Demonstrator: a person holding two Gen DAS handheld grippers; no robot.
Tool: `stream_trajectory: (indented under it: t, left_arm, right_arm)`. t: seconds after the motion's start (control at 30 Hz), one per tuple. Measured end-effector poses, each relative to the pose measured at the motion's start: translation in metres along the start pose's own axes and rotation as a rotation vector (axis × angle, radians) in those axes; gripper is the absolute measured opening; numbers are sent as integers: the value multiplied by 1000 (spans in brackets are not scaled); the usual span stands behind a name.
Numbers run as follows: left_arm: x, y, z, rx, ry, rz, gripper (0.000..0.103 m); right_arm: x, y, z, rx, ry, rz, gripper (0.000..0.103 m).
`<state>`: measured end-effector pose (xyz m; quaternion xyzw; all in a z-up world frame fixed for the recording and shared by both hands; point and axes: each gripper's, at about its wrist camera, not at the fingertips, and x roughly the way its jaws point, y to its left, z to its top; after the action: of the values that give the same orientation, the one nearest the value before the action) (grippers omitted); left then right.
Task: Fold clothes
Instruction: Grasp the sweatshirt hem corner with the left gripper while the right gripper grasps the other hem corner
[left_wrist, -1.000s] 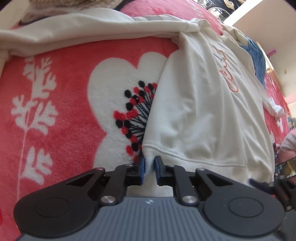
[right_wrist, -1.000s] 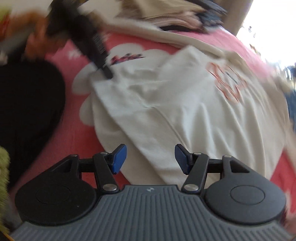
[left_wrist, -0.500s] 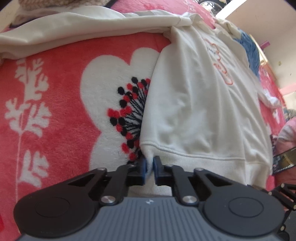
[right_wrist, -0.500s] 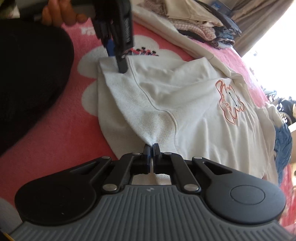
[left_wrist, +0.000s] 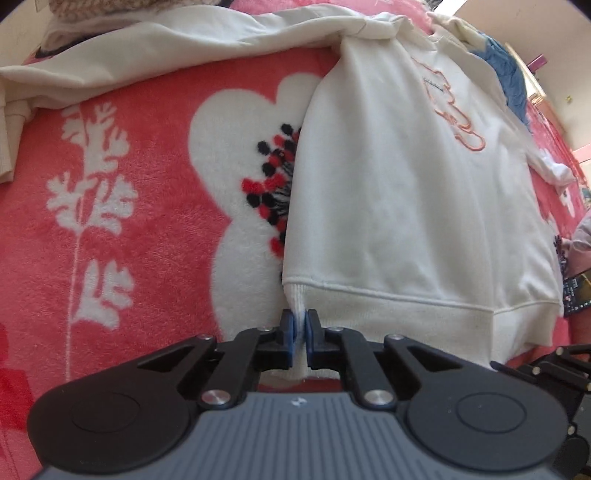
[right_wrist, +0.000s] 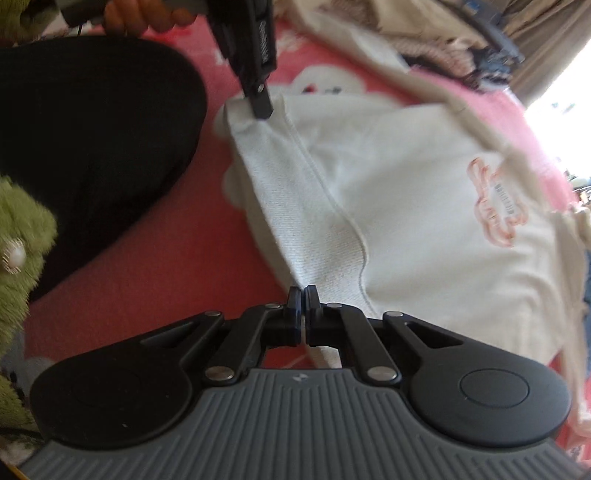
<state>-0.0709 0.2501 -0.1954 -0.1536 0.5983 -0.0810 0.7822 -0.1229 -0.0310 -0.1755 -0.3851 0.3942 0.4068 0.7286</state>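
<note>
A white sweatshirt with an orange outline print lies chest-up on a pink floral blanket. My left gripper is shut on the left corner of its ribbed hem. In the right wrist view the same sweatshirt shows, and my right gripper is shut on the other corner of the hem. The left gripper appears there at the top, held by a hand, pinching the far hem corner. One long sleeve stretches left across the blanket.
A person's black-clad leg rests on the blanket at left, with a fuzzy green sleeve beside it. Piled clothes lie at the far end. A blue garment sits beyond the sweatshirt's shoulder.
The right gripper went from open above the hem to shut on its corner. The hem now stretches straighter between the two grippers, and the left gripper has kept its hold.
</note>
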Motion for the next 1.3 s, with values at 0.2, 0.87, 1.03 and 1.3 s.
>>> stream_trajectory:
  t: [0.2,0.87,1.03,1.3]
  left_arm:
    - [7,-2,-1,47,53,30,32]
    - [2,12,-5,-107,41,71,15]
    - [-2,13,-9,-119,31,92,12]
    - [16,-14,6,-78,36,117,12]
  right_arm:
    - [17,-8,1,94,33,43,3]
    - [-13,-203,-259,1816,-115,299,62]
    - [-23,-201,-228,1690,-141,264,9]
    - [-39,-238,-75,1199,-174,180,21]
